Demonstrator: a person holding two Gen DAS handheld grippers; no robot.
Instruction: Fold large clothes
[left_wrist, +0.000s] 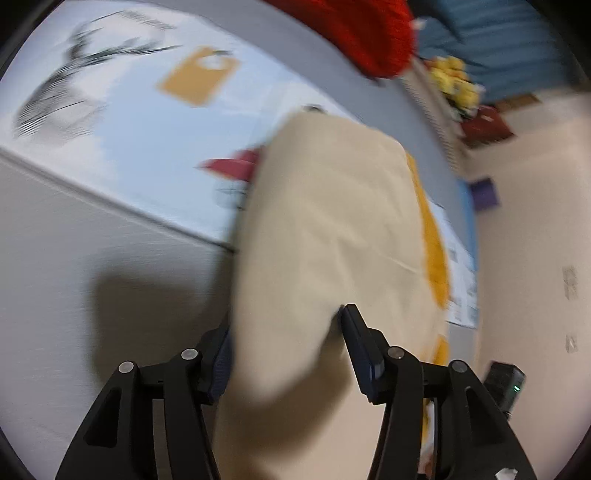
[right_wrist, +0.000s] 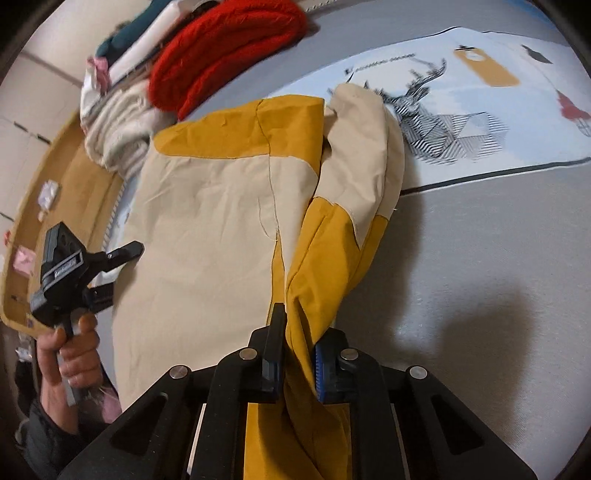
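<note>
A large beige and mustard-yellow garment (right_wrist: 207, 206) lies on the grey bed surface (right_wrist: 480, 280). My right gripper (right_wrist: 299, 343) is shut on its yellow sleeve (right_wrist: 325, 258), which rises bunched from the jaws. In the left wrist view the beige cloth (left_wrist: 325, 236) fills the middle and hangs between the fingers of my left gripper (left_wrist: 284, 332), whose jaws stand wide apart. The left gripper also shows in the right wrist view (right_wrist: 74, 273), held in a hand at the garment's left edge, jaws apart.
A red knit item (right_wrist: 229, 48) and a pile of white and teal clothes (right_wrist: 122, 122) lie at the far end. A light blue printed sheet (right_wrist: 480, 110) with a deer drawing covers the right side. A wooden bed edge (right_wrist: 44, 206) runs on the left.
</note>
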